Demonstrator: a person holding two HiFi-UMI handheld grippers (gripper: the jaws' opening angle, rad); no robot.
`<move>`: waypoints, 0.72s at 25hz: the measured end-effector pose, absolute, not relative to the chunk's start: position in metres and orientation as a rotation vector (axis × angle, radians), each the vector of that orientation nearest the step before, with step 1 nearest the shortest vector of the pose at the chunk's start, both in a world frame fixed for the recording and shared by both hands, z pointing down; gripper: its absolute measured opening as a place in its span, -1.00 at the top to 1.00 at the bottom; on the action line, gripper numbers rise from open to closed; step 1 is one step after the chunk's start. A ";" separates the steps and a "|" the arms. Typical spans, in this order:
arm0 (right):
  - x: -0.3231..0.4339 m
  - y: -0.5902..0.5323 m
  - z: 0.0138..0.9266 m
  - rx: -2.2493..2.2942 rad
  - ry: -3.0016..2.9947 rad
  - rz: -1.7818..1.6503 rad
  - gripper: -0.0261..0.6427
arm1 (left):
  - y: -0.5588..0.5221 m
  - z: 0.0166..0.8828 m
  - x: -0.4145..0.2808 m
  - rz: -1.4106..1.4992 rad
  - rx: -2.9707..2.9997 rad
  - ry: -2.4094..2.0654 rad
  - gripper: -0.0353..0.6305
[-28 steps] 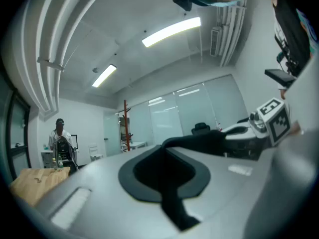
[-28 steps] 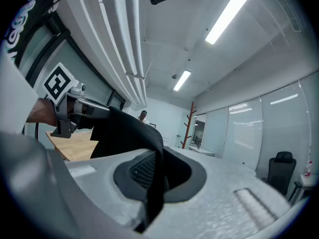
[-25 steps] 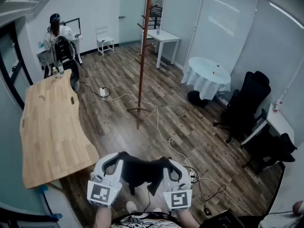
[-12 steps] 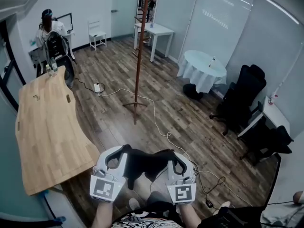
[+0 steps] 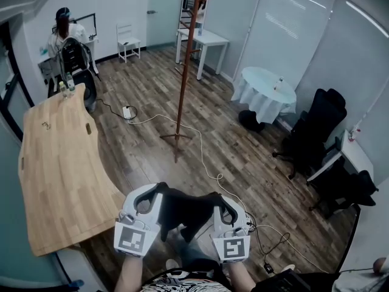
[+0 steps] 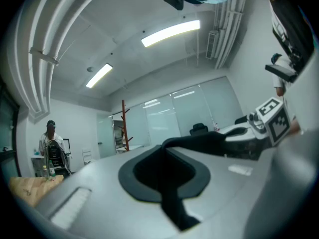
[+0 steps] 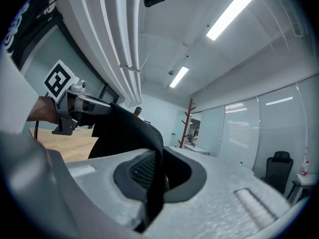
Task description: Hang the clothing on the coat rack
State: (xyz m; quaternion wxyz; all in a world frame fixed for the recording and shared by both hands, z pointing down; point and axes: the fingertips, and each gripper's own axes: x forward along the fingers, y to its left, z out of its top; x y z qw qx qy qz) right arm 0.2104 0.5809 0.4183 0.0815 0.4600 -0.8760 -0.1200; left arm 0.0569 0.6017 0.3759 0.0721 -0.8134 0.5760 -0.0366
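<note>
A black garment hangs stretched between my two grippers low in the head view. My left gripper is shut on its left edge, and black cloth runs out from between its jaws. My right gripper is shut on the right edge, the cloth pinched between its jaws. The brown wooden coat rack stands ahead on the wood floor, well apart from both grippers. It shows small in the left gripper view as the coat rack and in the right gripper view as the coat rack.
A light wooden table lies to the left, close to my left gripper. A white cable trails across the floor past the rack's base. A round white-clothed table and black office chairs stand right. A person sits far left.
Both grippers have carried the garment forward across the floor toward the coat rack. The grip on the cloth is unchanged.
</note>
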 end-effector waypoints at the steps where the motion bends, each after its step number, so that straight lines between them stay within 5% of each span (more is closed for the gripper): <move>1: 0.207 0.572 0.419 1.375 -2.621 -0.358 0.89 | 0.592 0.377 0.054 -0.112 -2.442 1.732 0.91; 18: 0.156 0.299 0.427 1.362 -2.657 -0.280 0.89 | 0.319 0.388 0.000 -0.150 -2.399 1.822 0.91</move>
